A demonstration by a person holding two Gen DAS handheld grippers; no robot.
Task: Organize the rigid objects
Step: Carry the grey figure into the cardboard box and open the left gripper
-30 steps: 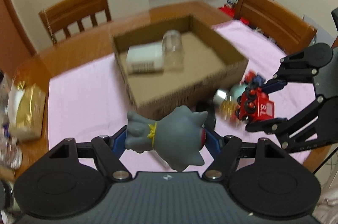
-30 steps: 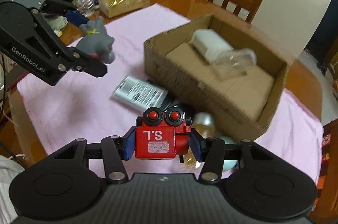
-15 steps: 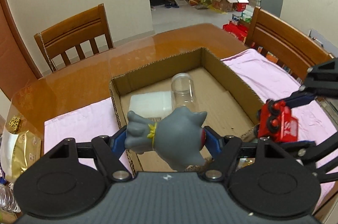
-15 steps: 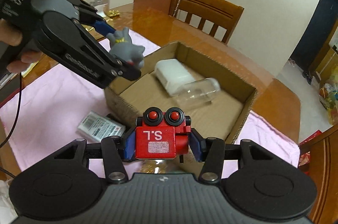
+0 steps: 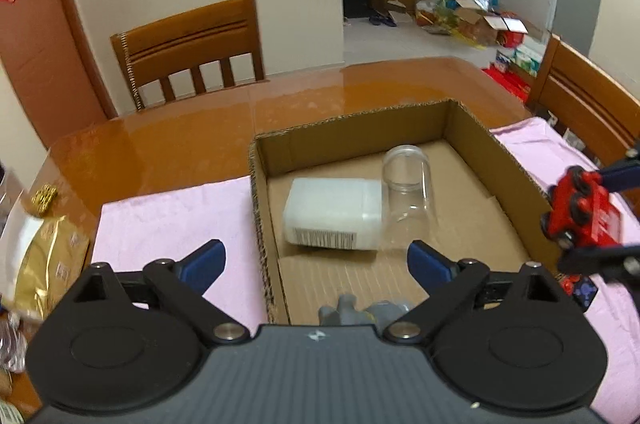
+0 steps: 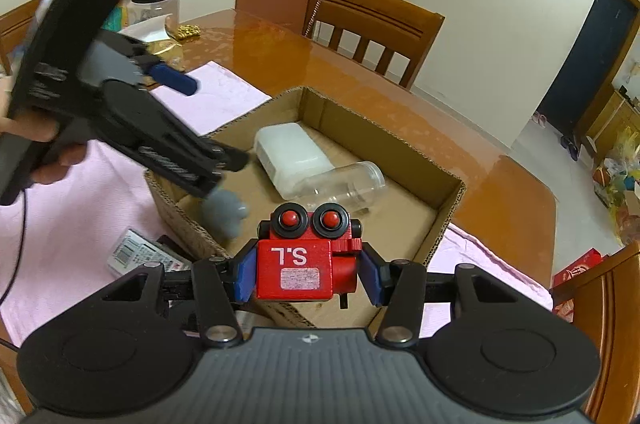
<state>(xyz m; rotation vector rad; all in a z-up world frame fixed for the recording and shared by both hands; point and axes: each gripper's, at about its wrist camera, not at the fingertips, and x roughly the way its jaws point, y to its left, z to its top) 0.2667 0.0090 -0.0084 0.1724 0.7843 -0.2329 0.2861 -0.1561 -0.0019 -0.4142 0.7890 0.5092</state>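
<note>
**Grey toy lies in box beneath spread left claw as right claw clutches red robot**

The left claw stands with its blue pads spread wide and nothing between them, poised above the near end of a cardboard box. Directly below that claw, partly hidden by its body, the grey toy figure shows inside the box near the closest wall; in the right wrist view the same figure appears blurred under the left claw's tip. Ahead of the left claw, on the box floor, a white plastic container lies on its side, touching a clear plastic jar that lies just to its right.

The right claw is clamped on a red toy robot marked "S.L", holding it above the box's near corner. From the left claw's view the robot hangs off to the right, over the box's right wall.

The box rests on a pink cloth spread over the wooden surface. Left of the right claw, a small barcoded packet lies on the cloth beside the box.
</note>
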